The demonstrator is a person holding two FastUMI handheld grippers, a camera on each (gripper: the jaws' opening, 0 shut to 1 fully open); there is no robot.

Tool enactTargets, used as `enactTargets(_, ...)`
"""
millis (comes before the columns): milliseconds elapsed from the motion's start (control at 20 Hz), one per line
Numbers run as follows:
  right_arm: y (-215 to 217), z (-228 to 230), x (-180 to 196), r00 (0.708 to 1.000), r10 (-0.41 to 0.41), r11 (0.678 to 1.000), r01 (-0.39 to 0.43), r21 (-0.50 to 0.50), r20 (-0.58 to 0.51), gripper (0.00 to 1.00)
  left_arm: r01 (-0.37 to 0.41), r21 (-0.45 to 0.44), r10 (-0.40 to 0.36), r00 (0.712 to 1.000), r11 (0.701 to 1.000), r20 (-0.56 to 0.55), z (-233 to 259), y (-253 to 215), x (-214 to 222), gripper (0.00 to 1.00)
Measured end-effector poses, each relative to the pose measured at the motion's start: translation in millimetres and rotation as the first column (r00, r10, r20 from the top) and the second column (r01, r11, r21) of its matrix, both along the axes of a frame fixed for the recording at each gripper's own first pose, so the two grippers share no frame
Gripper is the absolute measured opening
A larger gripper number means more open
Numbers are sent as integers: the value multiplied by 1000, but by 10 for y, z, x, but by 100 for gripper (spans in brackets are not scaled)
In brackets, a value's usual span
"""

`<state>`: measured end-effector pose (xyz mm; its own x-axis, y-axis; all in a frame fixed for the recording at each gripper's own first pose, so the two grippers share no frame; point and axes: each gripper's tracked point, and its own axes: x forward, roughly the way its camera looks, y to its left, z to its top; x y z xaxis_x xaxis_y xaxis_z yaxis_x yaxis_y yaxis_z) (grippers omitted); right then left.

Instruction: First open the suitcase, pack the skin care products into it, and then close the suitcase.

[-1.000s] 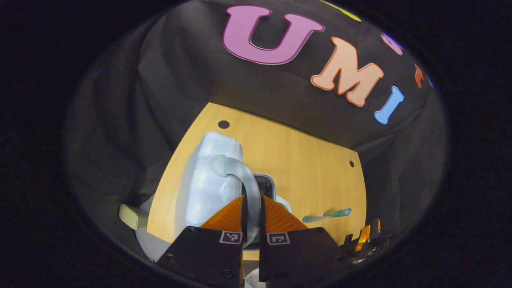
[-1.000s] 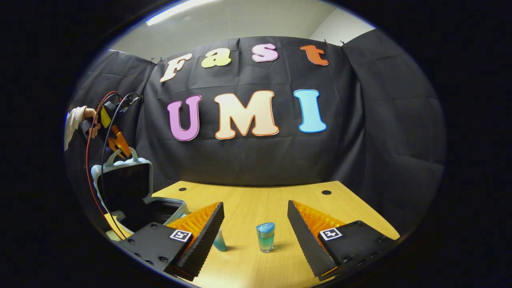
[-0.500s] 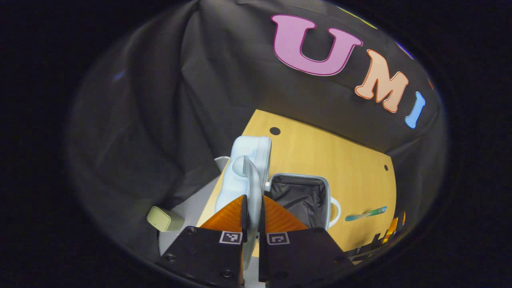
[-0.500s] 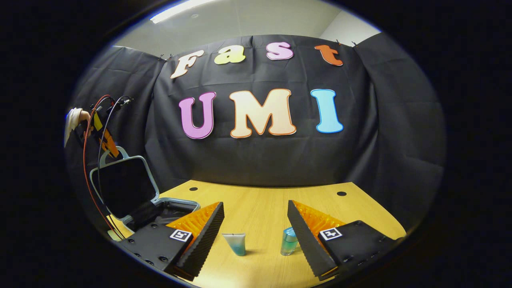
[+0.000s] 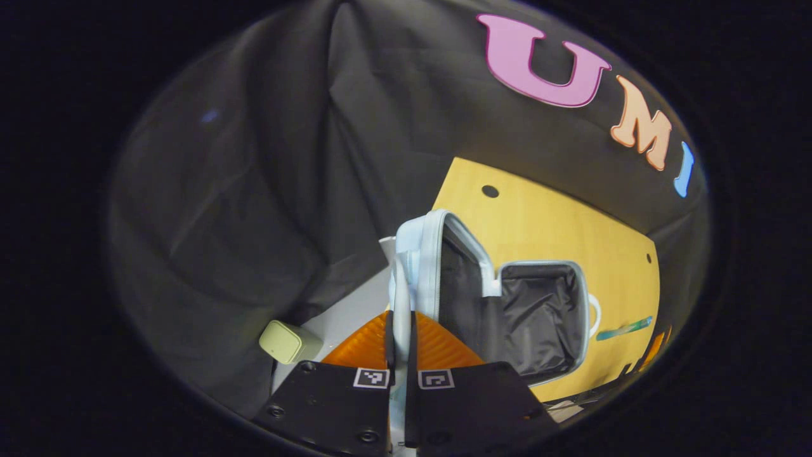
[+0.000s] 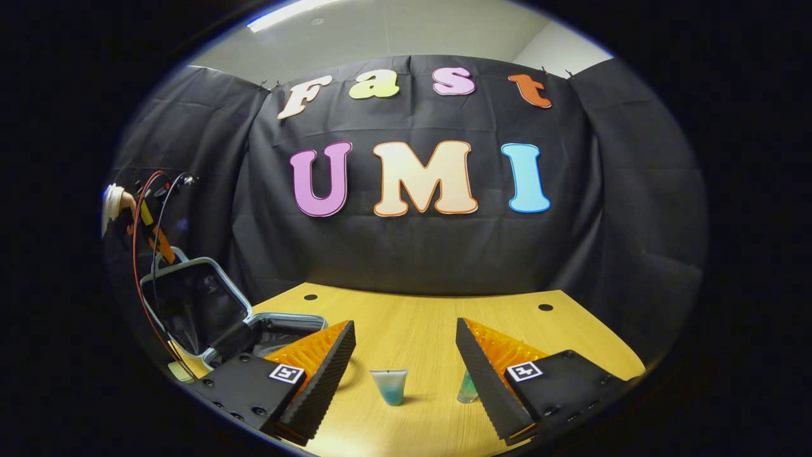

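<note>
A light blue suitcase [image 5: 422, 254] lies open at the table's left end, with black lining in its lid and its base [image 5: 539, 317]. My left gripper [image 5: 401, 320] is shut on the lid's handle and holds the lid tilted back past upright. In the right gripper view the lid [image 6: 190, 304] leans left, with the left gripper [image 6: 158, 244] and a hand [image 6: 117, 203] above it. My right gripper [image 6: 405, 327] hovers open over the table. A small teal tube [image 6: 389, 385] stands between its fingers. A blue-green bottle [image 6: 467, 388] is partly hidden behind the right finger [image 6: 485, 368].
The wooden table [image 6: 412, 317] has cable holes near its back edge. A pale green box [image 5: 282, 341] sits on a grey surface left of the suitcase, off the table. A teal tube [image 5: 625, 329] lies beyond the suitcase base.
The left gripper has swung the lid from nearly upright to leaning back, so the lining now shows. The right gripper view has shifted left; tube and bottle sit further right in it.
</note>
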<state>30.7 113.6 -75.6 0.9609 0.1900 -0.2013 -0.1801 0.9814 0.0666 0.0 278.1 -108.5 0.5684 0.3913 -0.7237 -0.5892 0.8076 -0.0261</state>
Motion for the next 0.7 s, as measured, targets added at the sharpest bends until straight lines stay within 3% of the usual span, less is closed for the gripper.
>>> enactTargets(700, -85, 27, -122, 1000, -20, 998, 19, -59, -10, 99, -173, -109, 164, 983, 979, -85, -1037, 133, -144, 0)
